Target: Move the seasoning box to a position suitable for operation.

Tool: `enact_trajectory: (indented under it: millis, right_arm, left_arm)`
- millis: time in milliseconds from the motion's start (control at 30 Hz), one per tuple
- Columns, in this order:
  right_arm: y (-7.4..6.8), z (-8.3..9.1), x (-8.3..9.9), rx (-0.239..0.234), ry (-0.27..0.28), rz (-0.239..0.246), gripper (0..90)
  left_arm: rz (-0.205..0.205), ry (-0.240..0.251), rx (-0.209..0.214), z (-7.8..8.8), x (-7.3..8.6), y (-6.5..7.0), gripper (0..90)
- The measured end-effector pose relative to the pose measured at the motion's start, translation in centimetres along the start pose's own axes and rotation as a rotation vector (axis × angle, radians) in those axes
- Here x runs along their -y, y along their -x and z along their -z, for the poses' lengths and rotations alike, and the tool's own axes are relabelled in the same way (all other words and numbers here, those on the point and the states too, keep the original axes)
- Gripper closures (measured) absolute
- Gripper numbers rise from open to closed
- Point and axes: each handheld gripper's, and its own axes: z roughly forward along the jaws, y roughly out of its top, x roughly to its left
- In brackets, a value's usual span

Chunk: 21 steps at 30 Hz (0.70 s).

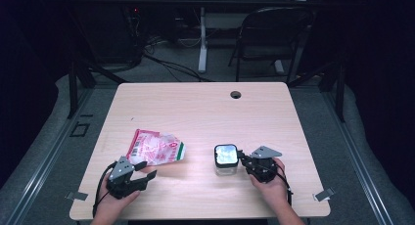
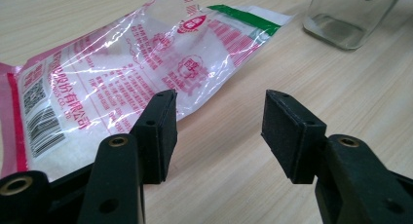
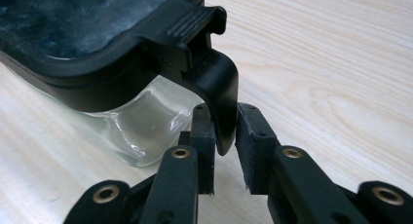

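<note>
Light wooden table [image 1: 205, 112], on it a plastic packet [image 1: 155, 146] and a lidded glass jar [image 1: 226, 160].

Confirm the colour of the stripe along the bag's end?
Green stripe, clearest in the left gripper view.

Both grippers are matte black: the left gripper [image 1: 147, 170] and right gripper [image 1: 243, 160] each carry a grey three-cornered plate, brass-ringed screw holes along the arms, flat rubbery pads [image 2: 287, 131], and black cables trailing back.
</note>
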Motion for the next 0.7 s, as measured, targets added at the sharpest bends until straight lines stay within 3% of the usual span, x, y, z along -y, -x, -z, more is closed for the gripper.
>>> enact_trajectory:
  millis: [267,533,700]
  right_arm:
    - [-2.1,0.4,0.1,-0.03,-0.009,0.043,78.3]
    - [-4.3,0.4,0.0,-0.091,0.004,0.079,75.9]
    - [-5.0,0.0,-0.1,-0.087,0.015,0.102,75.8]
  left_arm:
    - [-0.014,0.0,0.012,-0.3,-0.4,0.0,47.0]
    - [-0.016,0.006,0.015,-0.5,-0.4,0.1,47.0]
    - [-0.021,0.004,0.018,-0.5,-0.5,0.1,47.0]
